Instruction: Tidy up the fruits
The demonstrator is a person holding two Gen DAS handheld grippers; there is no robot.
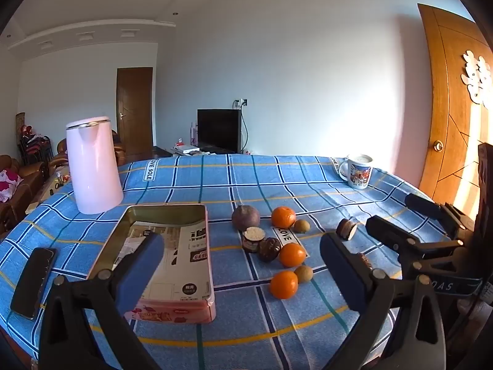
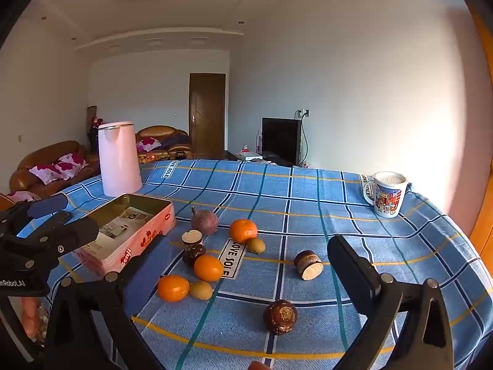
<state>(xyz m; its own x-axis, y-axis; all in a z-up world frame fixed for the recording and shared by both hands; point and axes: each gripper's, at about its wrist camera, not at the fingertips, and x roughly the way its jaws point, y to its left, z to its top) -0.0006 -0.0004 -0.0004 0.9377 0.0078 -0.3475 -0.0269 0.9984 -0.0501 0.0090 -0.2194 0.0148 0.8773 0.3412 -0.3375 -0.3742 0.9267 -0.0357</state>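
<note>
Both grippers hover, fingers spread wide and empty.
Left gripper point(image 1: 243, 265) and right gripper point(image 2: 249, 274) hang above the tabletop point(image 2: 308, 191); oranges point(image 2: 243, 230) lie loose beside the open pink tin point(image 1: 172, 246).

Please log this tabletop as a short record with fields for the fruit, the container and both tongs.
oranges: three, loose on the blue checked cloth
small yellow-green fruits: two
purple fruit: one, beside the tin
tin: pink, open, holds only paper, no fruit
left tongs: open, holding nothing
right tongs: open, holding nothing
</note>
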